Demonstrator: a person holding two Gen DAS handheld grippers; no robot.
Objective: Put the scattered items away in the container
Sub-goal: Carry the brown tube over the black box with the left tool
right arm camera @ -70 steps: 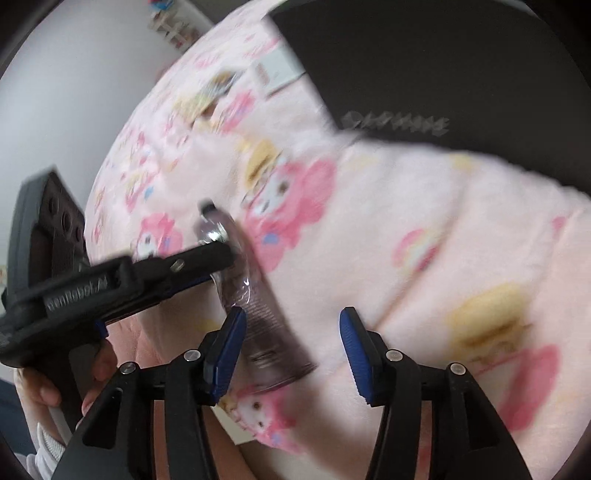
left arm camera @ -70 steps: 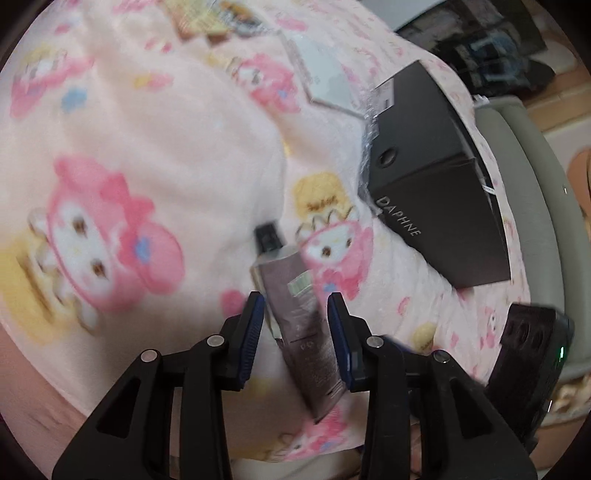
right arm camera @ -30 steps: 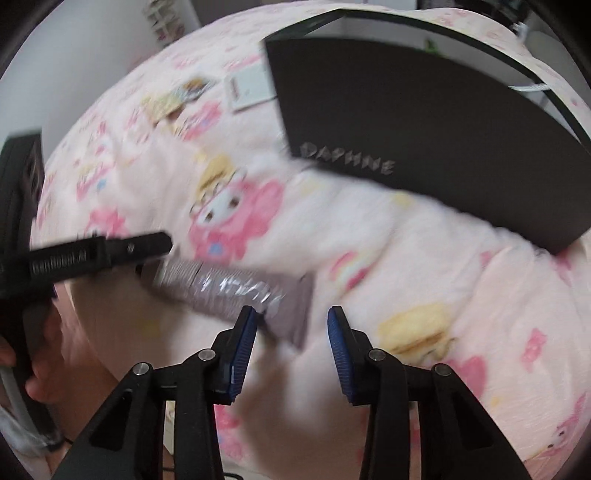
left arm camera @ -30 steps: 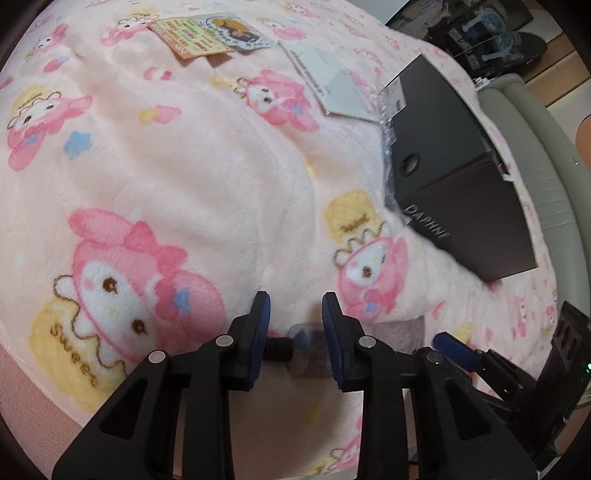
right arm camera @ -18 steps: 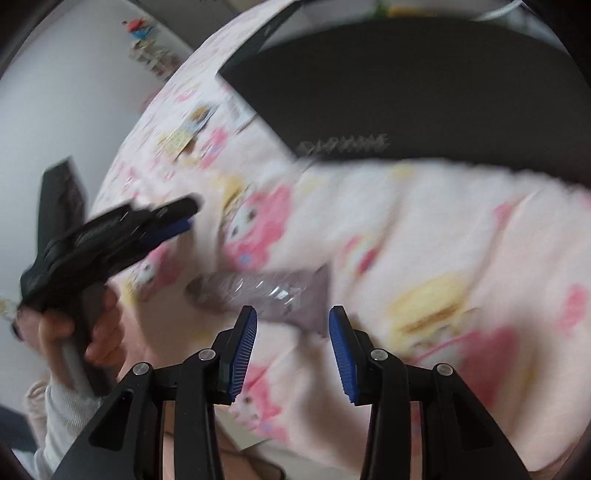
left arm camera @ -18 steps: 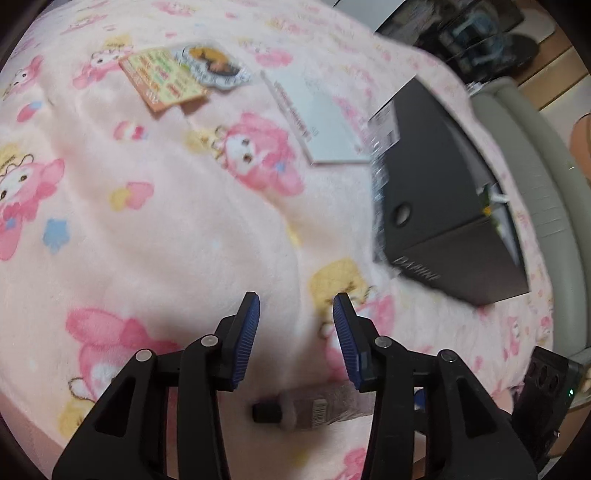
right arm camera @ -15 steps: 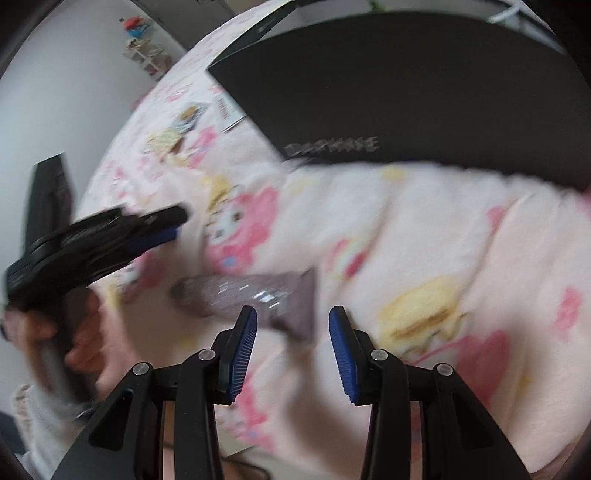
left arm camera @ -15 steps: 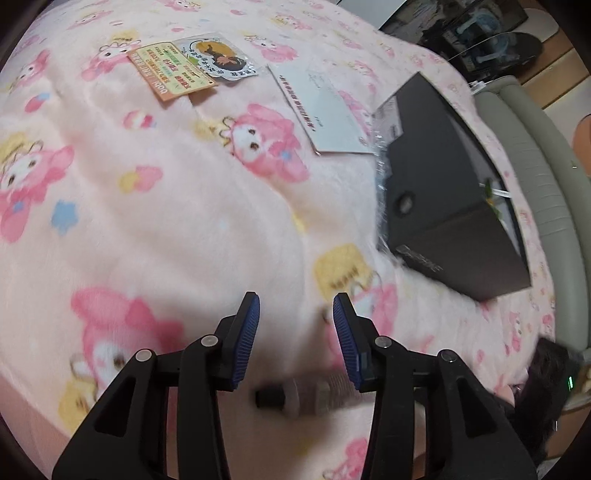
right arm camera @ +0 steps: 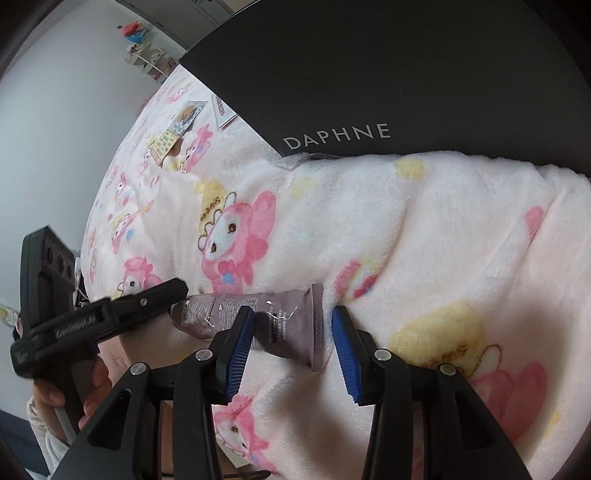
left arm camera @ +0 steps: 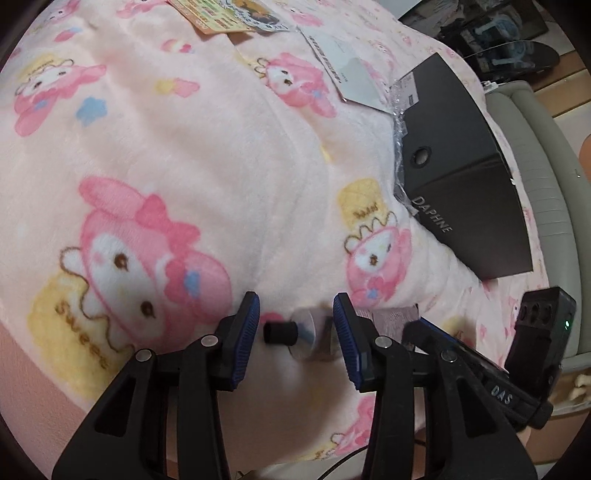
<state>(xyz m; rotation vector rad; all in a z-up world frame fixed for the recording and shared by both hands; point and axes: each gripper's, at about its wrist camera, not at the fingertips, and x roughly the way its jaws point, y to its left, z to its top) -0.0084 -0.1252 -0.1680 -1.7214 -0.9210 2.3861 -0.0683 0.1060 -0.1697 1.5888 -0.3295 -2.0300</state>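
At the far left of the right wrist view a person's hand (right arm camera: 55, 397) grips the handle of the left gripper (left arm camera: 295, 334), whose black fingers reach in from the left toward the cap end of a mauve-grey plastic squeeze tube with a black screw cap (right arm camera: 258, 319). The tube lies flat and crosswise on a pale pink fleece blanket printed with pink rabbit characters (left arm camera: 177, 155). In the left wrist view its black cap and clear shoulder sit between the left gripper's blue pads, which are spread apart and do not touch it. To the right, the tube's flat crimped end lies between the blue pads of the right gripper (right arm camera: 291, 338); those jaws are opening, the left pad overlapping the tube, the right pad just clear of it. Farther right and beyond stands a matt black cardboard box lettered DAPHNE (left arm camera: 461, 162), well apart from the tube. Beside its far corner lie a white paper card (left arm camera: 347, 70) and an orange printed packet (left arm camera: 225, 14)
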